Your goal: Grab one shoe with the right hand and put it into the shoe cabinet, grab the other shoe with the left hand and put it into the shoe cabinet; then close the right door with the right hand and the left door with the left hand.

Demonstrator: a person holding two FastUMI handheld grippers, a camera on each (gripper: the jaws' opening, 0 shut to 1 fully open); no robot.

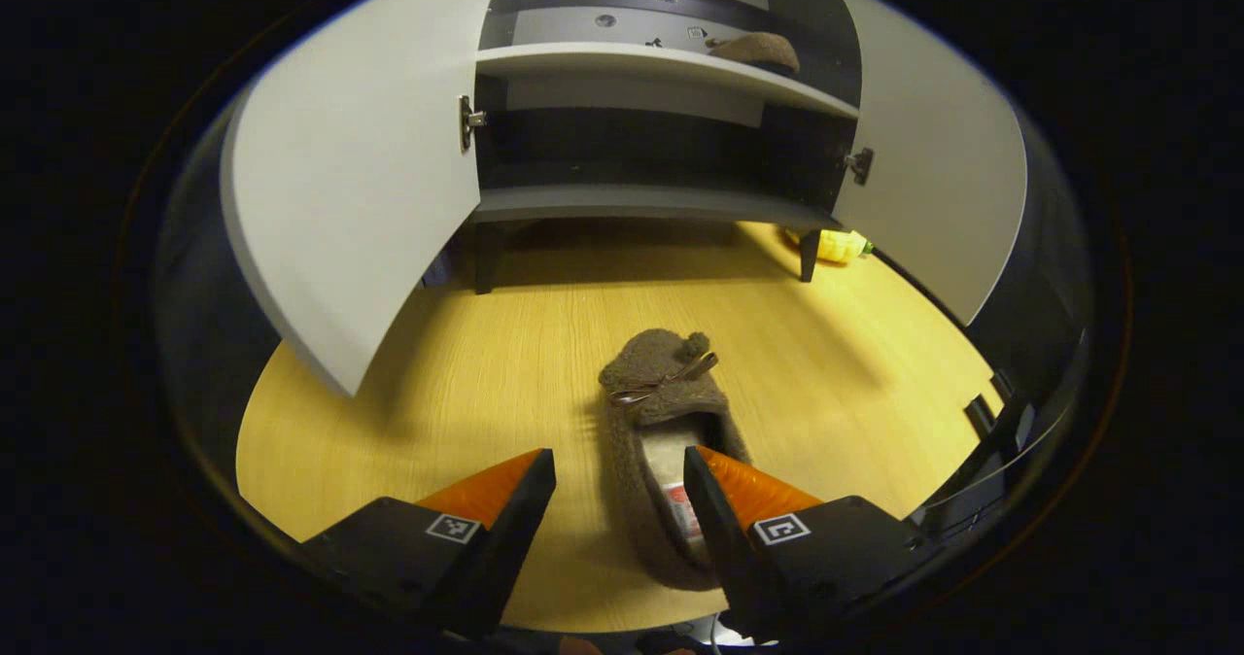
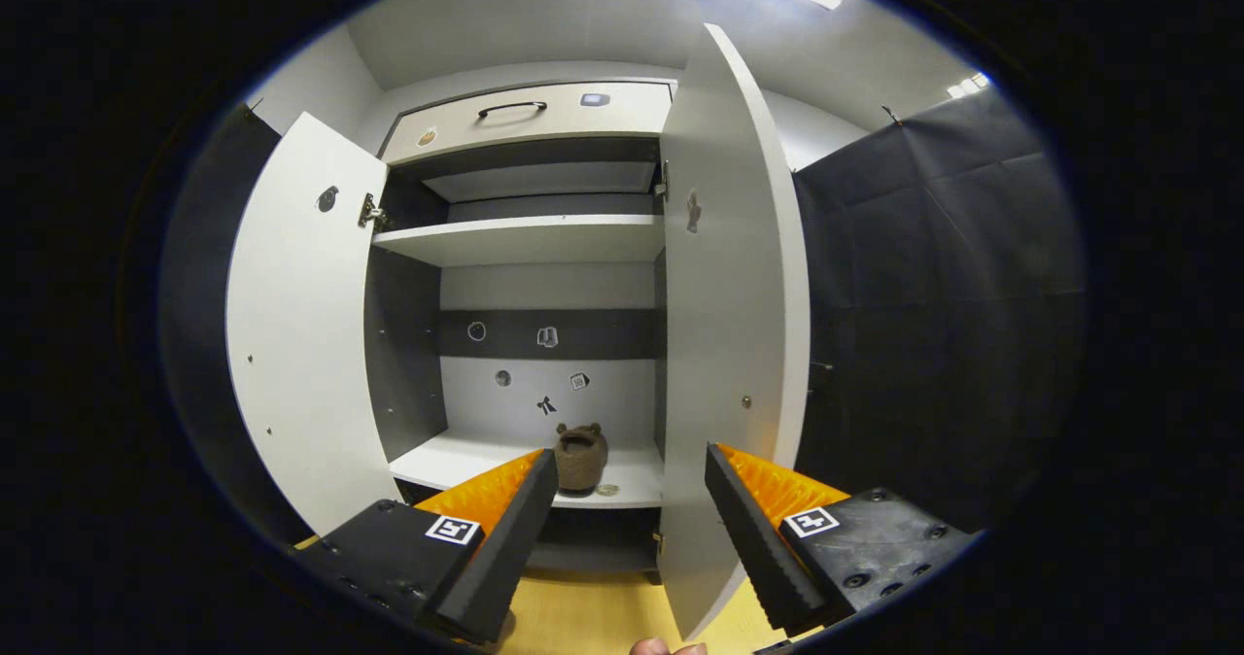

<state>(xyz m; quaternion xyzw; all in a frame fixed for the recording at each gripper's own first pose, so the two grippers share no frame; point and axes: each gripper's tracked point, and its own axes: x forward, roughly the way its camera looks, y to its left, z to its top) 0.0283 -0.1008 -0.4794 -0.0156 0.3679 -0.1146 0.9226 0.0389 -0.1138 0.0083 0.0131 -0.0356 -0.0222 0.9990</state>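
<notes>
Left gripper point(image 1: 619, 509) wide apart over a brown shoe point(image 1: 666, 461) on the floor point(image 1: 408, 422). Right gripper point(image 2: 632, 514) apart too, empty. Other shoe point(image 2: 581, 457) far inside the cabinet point(image 2: 530, 240), both doors point(image 2: 734, 344) open.

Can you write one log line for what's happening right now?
first shoe: on cabinet shelf | second shoe: on floor | left hand-held gripper: open | doors: open

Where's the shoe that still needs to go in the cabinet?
In the left gripper view, the brown shoe lies on the wooden floor before the open cabinet, just ahead of the open left claw.
</notes>
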